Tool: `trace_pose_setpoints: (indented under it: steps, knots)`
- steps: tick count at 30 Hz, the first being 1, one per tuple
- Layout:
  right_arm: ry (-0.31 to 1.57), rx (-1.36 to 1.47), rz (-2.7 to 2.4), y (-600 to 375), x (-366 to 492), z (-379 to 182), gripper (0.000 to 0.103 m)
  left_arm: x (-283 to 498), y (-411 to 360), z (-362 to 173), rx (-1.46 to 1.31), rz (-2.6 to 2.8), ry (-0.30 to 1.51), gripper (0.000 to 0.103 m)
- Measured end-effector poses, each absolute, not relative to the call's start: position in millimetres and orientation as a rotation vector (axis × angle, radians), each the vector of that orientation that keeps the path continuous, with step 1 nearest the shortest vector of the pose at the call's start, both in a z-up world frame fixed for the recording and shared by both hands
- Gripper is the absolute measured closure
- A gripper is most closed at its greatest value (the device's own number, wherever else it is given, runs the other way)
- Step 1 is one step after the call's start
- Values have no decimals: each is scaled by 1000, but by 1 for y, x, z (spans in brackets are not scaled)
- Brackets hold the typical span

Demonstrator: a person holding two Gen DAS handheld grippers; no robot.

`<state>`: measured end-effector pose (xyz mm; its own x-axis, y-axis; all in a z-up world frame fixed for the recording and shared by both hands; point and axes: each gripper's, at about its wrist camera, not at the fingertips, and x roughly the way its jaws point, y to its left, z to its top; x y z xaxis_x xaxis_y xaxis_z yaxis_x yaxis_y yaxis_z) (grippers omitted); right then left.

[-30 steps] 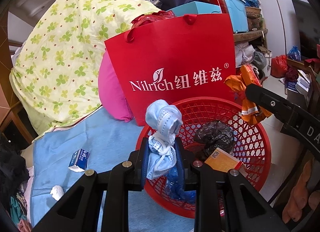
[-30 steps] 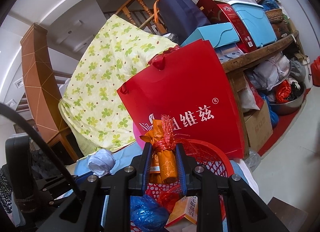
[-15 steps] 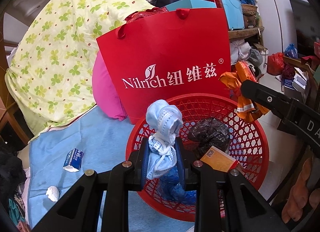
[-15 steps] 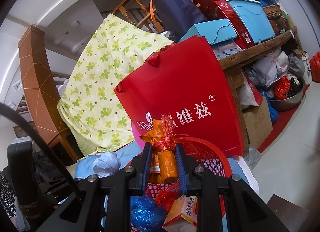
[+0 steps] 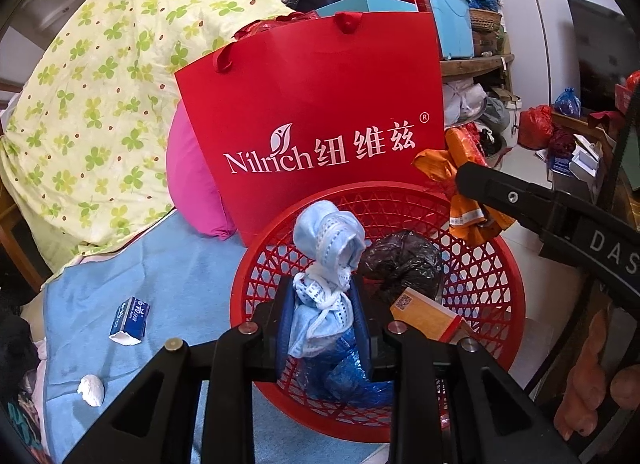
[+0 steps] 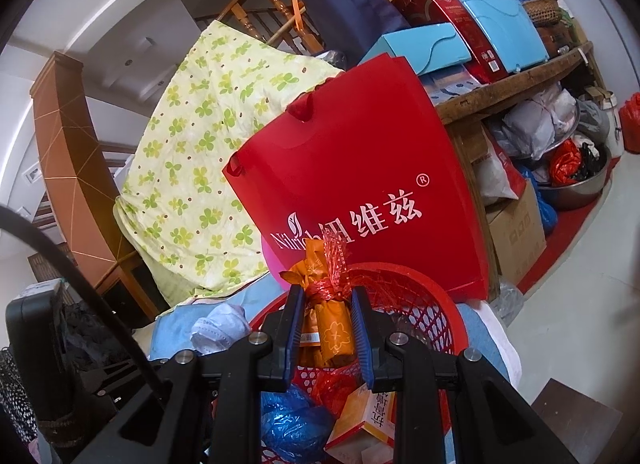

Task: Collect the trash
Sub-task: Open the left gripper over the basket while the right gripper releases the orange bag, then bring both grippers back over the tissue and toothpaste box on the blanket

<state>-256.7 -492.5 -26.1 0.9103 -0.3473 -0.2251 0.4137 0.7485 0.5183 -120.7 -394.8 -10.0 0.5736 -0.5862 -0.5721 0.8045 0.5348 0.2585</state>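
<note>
My left gripper (image 5: 322, 304) is shut on a crumpled light-blue face mask (image 5: 328, 248) and holds it over the near rim of the red mesh basket (image 5: 492, 276). My right gripper (image 6: 326, 320) is shut on an orange wrapper with red netting (image 6: 328, 304) above the same basket (image 6: 436, 304); it also shows in the left wrist view (image 5: 460, 180). The basket holds a black bag (image 5: 404, 260), an orange box (image 5: 424, 312) and a blue bag (image 5: 344, 376). A small blue-and-white carton (image 5: 130, 320) and a white paper wad (image 5: 91, 390) lie on the blue cloth (image 5: 160, 264).
A red Nilrich paper bag (image 5: 316, 124) stands just behind the basket, a pink cushion (image 5: 192, 180) to its left. A green clover quilt (image 5: 100, 104) drapes behind. Cluttered shelves and boxes (image 6: 500, 24) fill the right; tiled floor (image 6: 580, 324) lies beyond.
Both grippers have moved forward over the basket with their loads still held. The basket now sits more centrally under the left gripper.
</note>
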Motion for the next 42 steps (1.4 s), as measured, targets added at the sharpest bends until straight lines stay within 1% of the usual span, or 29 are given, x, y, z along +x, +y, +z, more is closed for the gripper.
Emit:
trace_pose_setpoints:
  steps: [1,2,4,6,8,10,12,22,25,26,27,28,29,42]
  knots:
    - [118,599,-415,-493,-257,-26,76,-121,-395,-10,537,-863,450,68]
    - [117,604,-412,-494,-257,-27,76,-121,-395,-10,537,-862,447,66]
    - [121,613,-409,-494,-257,-28,76,-122,-394,-10,537,-861,437,57]
    - [127,622,-404,-494,-256,-29,76,-122,-394,-10,536,-861,429,52]
    - [131,624,-405,-494,-255,-29,76,-122,-393,-9,535,-862,425,50]
    - [134,629,-402,-494,-255,-28,76,-121,-392,-8,533,-861,422,45]
    - [139,636,-398,-494,-254,-29,76,-120,-389,-7,529,-857,413,43]
    - [148,630,-383,-491,-248,-27,75,-100,-357,-7,491,-781,425,42]
    - [149,622,-379,-489,-245,-26,71,-99,-352,-7,493,-765,421,42]
    - [148,619,-379,-488,-244,-26,65,-99,-351,-7,493,-762,420,42]
    - [146,617,-382,-487,-244,-25,51,-98,-349,-7,494,-758,418,42]
    - [137,615,-384,-486,-244,-25,44,-98,-348,-6,494,-754,416,42]
    - [127,608,-388,-485,-245,-24,42,-99,-347,-6,493,-752,414,42]
    - [78,552,-385,-469,-239,-14,42,-96,-332,0,491,-715,387,41]
